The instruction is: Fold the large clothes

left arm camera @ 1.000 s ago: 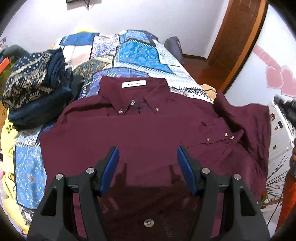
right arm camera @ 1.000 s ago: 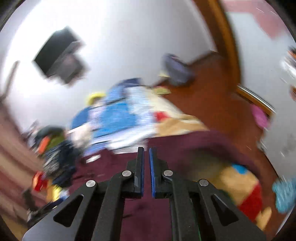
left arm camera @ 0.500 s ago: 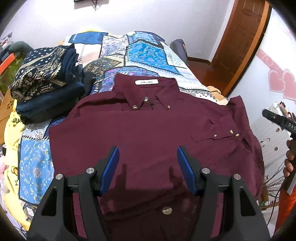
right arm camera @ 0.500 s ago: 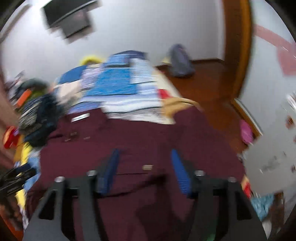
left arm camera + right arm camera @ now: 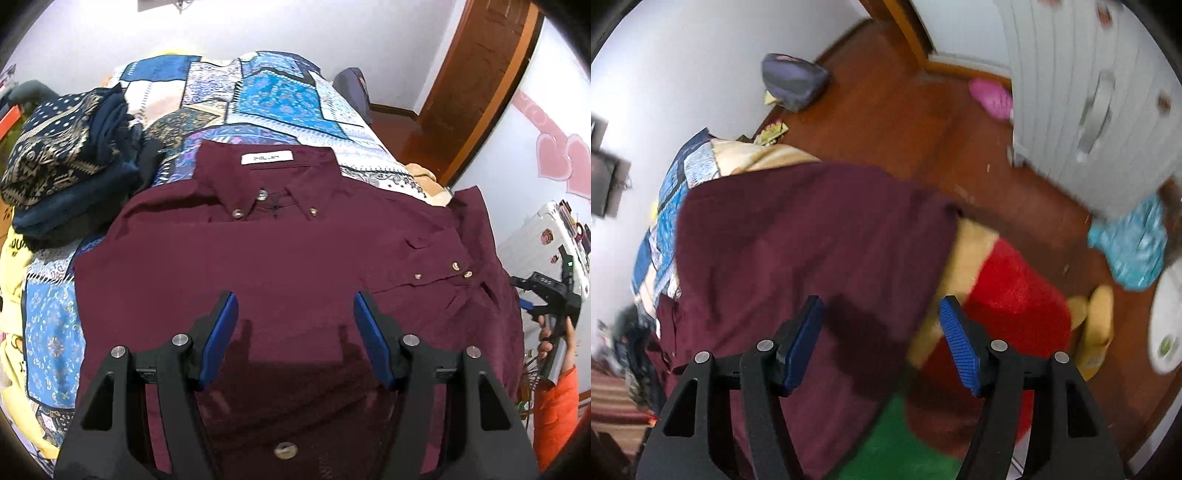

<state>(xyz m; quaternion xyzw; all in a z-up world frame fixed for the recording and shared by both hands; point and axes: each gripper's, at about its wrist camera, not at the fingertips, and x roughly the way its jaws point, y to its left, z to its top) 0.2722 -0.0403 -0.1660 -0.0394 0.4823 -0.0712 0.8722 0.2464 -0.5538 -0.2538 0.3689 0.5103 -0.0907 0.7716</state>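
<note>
We see the shirt spread front-up on the quilt, collar at the far end, one side draping over the bed edge. Our left gripper hangs above its lower front, jaws apart, nothing between them. Our right gripper hangs over the draped shirt edge, above a plush blanket; its jaws have just opened and stand apart, gripping nothing. Folded clothes lie beside the shirt.

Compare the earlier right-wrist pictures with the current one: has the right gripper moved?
Yes. The right gripper has swung down and right: the white wall has given way to the floor and shirt edge. Its jaws are open.
</note>
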